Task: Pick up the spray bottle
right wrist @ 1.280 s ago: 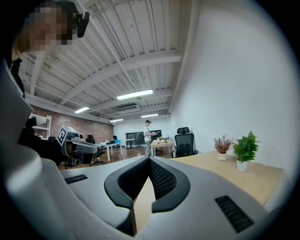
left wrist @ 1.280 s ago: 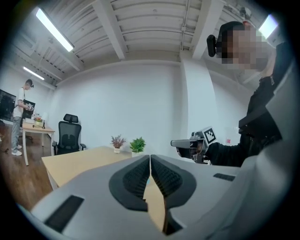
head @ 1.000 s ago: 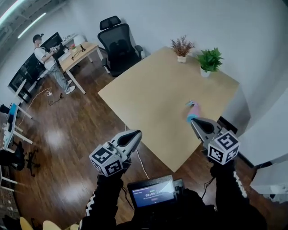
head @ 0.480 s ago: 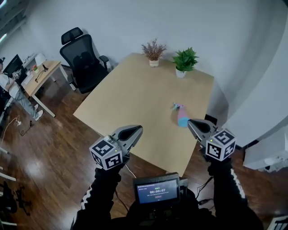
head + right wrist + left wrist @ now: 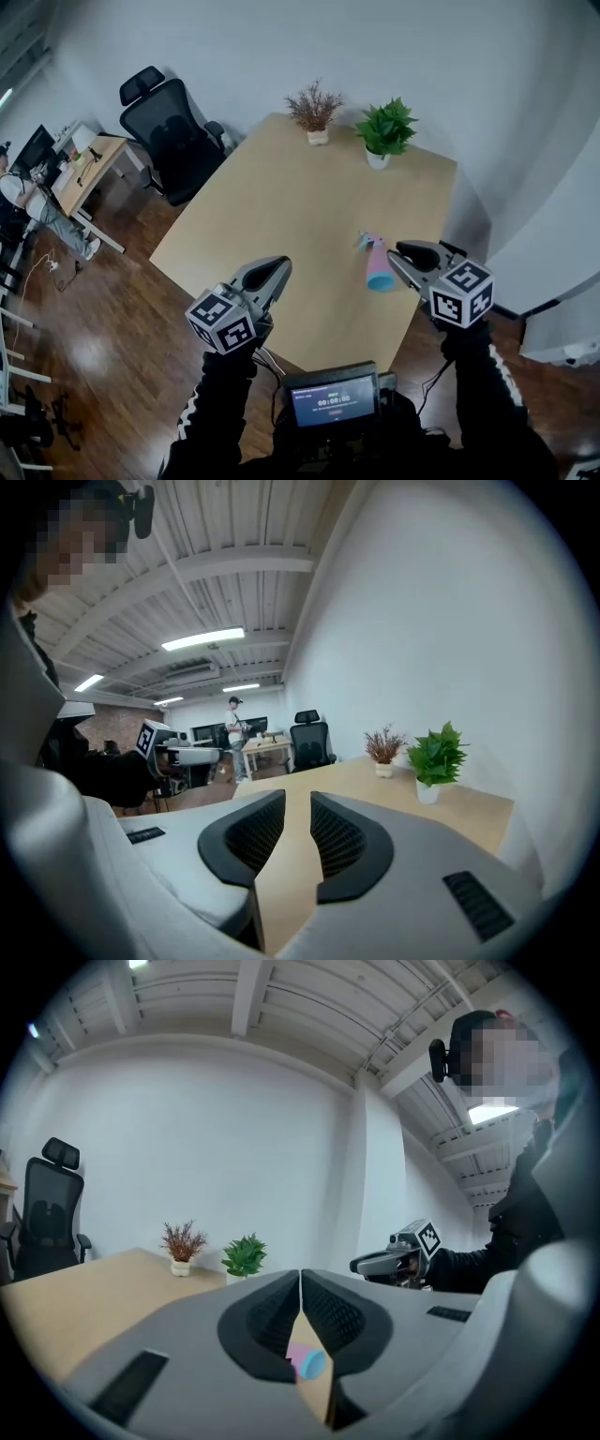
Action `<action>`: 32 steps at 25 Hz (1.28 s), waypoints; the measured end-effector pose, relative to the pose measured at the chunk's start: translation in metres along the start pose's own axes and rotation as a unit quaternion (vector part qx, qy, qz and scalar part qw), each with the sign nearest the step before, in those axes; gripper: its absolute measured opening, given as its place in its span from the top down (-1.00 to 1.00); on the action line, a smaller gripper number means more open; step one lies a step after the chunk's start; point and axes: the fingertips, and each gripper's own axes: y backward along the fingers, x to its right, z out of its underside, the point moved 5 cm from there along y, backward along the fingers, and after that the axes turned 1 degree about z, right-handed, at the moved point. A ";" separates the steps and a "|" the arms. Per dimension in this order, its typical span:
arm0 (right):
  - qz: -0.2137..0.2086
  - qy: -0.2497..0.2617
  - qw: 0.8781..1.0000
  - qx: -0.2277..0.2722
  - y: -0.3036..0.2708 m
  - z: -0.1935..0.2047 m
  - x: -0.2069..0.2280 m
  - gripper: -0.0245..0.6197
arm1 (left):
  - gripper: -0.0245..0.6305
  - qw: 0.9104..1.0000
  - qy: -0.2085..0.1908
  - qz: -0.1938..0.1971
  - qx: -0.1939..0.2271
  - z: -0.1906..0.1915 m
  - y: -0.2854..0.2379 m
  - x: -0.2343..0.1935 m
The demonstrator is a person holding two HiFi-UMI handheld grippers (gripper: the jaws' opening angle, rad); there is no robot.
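The spray bottle (image 5: 378, 265) lies on its side on the light wooden table (image 5: 281, 206), pink with a blue end, near the right edge. Just right of it is my right gripper (image 5: 396, 254). Its jaws are opening by a narrow gap, and in the right gripper view (image 5: 298, 797) only table top shows between them. My left gripper (image 5: 281, 268) hangs over the table's near edge, well left of the bottle, shut and empty. In the left gripper view (image 5: 300, 1275) the bottle (image 5: 307, 1361) shows low behind the closed tips, and the right gripper (image 5: 370, 1263) stands beyond.
Two potted plants stand at the table's far end, a dried reddish one (image 5: 314, 111) and a green one (image 5: 384, 131). A black office chair (image 5: 169, 131) is at far left, with a desk (image 5: 89, 159) and a person beyond. A white wall runs close along the right.
Both grippers have moved forward to the table. The right one has come up beside the bottle's blue end and its jaws have parted slightly. The left stays shut.
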 end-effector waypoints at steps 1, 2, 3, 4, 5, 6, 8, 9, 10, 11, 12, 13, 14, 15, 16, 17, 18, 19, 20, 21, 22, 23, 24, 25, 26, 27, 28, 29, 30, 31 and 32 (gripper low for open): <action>0.003 -0.001 1.000 -0.010 -0.011 0.001 0.006 0.73 | 0.87 1.000 -0.003 0.002 -0.005 0.002 -0.004 -0.011; 0.007 -0.001 1.000 -0.019 -0.023 0.002 0.010 0.73 | 0.87 1.000 -0.004 0.004 -0.009 0.004 -0.006 -0.023; 0.011 -0.003 1.000 -0.029 -0.035 0.001 0.013 0.73 | 0.87 1.000 -0.002 0.007 -0.012 0.006 -0.007 -0.035; 0.016 -0.009 0.999 -0.039 -0.048 0.001 0.015 0.62 | 0.87 1.000 0.003 0.012 -0.015 0.009 -0.007 -0.046; 0.020 -0.020 0.998 -0.049 -0.060 0.001 0.016 0.45 | 0.87 1.000 0.006 0.018 -0.020 0.011 -0.006 -0.055; 0.024 -0.031 0.997 -0.059 -0.072 0.001 0.017 0.43 | 0.87 0.999 0.007 0.025 -0.028 0.014 -0.005 -0.064; 0.037 -0.049 0.995 -0.085 -0.096 0.007 0.022 0.43 | 0.87 0.998 0.005 0.038 -0.045 0.019 -0.002 -0.082; 0.045 -0.055 0.992 -0.103 -0.109 0.014 0.028 0.43 | 0.87 0.998 0.008 0.042 -0.052 0.021 0.000 -0.091; 0.055 -0.062 0.989 -0.125 -0.121 0.024 0.034 0.40 | 0.87 0.997 0.013 0.045 -0.058 0.024 0.002 -0.101; 0.065 -0.070 0.984 -0.150 -0.133 0.036 0.041 0.26 | 0.81 0.997 0.019 0.046 -0.065 0.028 0.005 -0.109; 0.074 -0.078 0.979 -0.172 -0.143 0.047 0.046 0.20 | 0.73 0.996 0.024 0.044 -0.072 0.031 0.008 -0.118; 0.084 -0.087 0.975 -0.188 -0.152 0.057 0.051 0.20 | 0.71 0.996 0.027 0.039 -0.077 0.035 0.010 -0.126; 0.093 -0.096 0.971 -0.199 -0.159 0.064 0.057 0.20 | 0.68 0.996 0.029 0.033 -0.082 0.038 0.012 -0.134; 0.101 -0.108 0.967 -0.208 -0.166 0.069 0.063 0.20 | 0.68 0.995 0.033 0.028 -0.085 0.042 0.012 -0.141; 0.109 -0.120 0.962 -0.219 -0.173 0.074 0.069 0.19 | 0.68 0.995 0.038 0.024 -0.087 0.045 0.011 -0.149; 0.115 -0.132 0.957 -0.233 -0.180 0.079 0.075 0.08 | 0.68 0.995 0.045 0.021 -0.089 0.048 0.009 -0.156; 0.120 -0.141 0.950 -0.250 -0.187 0.085 0.080 0.07 | 0.68 0.994 0.051 0.018 -0.090 0.051 0.006 -0.163; 0.124 -0.150 0.944 -0.268 -0.195 0.093 0.084 0.07 | 0.68 0.994 0.057 0.013 -0.091 0.054 0.004 -0.170; 0.126 -0.159 0.937 -0.285 -0.203 0.101 0.088 -0.01 | 0.68 0.994 0.061 0.010 -0.093 0.057 0.000 -0.177; 0.129 -0.171 0.929 -0.301 -0.211 0.111 0.093 -0.16 | 0.68 0.993 0.065 0.009 -0.096 0.060 -0.004 -0.183; 0.135 -0.184 0.921 -0.315 -0.219 0.121 0.099 -0.18 | 0.68 0.993 0.069 0.010 -0.099 0.063 -0.008 -0.189; 0.142 -0.196 0.913 -0.329 -0.227 0.130 0.106 -0.18 | 0.68 0.992 0.074 0.014 -0.104 0.067 -0.013 -0.194; 0.151 -0.205 0.904 -0.343 -0.235 0.140 0.114 -0.18 | 0.68 0.991 0.078 0.020 -0.110 0.072 -0.019 -0.199; 0.159 -0.213 0.895 -0.359 -0.242 0.151 0.122 -0.18 | 0.68 0.990 0.083 0.026 -0.115 0.077 -0.024 -0.202; 0.164 -0.220 0.885 -0.377 -0.247 0.162 0.129 -0.18 | 0.68 0.989 0.087 0.031 -0.118 0.082 -0.028 -0.206; 0.166 -0.228 0.875 -0.393 -0.252 0.172 0.135 -0.18 | 0.68 0.988 0.092 0.035 -0.119 0.086 -0.032 -0.209; 0.166 -0.237 0.867 -0.406 -0.257 0.182 0.140 -0.18 | 0.68 0.987 0.097 0.039 -0.119 0.089 -0.035 -0.212; 0.166 -0.245 0.860 -0.416 -0.262 0.191 0.145 -0.18 | 0.68 0.987 0.101 0.042 -0.120 0.094 -0.039 -0.217; 0.166 -0.250 0.854 -0.424 -0.267 0.198 0.149 -0.18 | 0.68 0.986 0.104 0.045 -0.123 0.098 -0.043 -0.221; 0.168 -0.252 0.850 -0.431 -0.272 0.204 0.153 -0.18 | 0.68 0.985 0.106 0.047 -0.127 0.103 -0.047 -0.225; 0.171 -0.251 0.845 -0.439 -0.276 0.210 0.155 -0.18 | 0.68 0.984 0.109 0.049 -0.131 0.107 -0.049 -0.230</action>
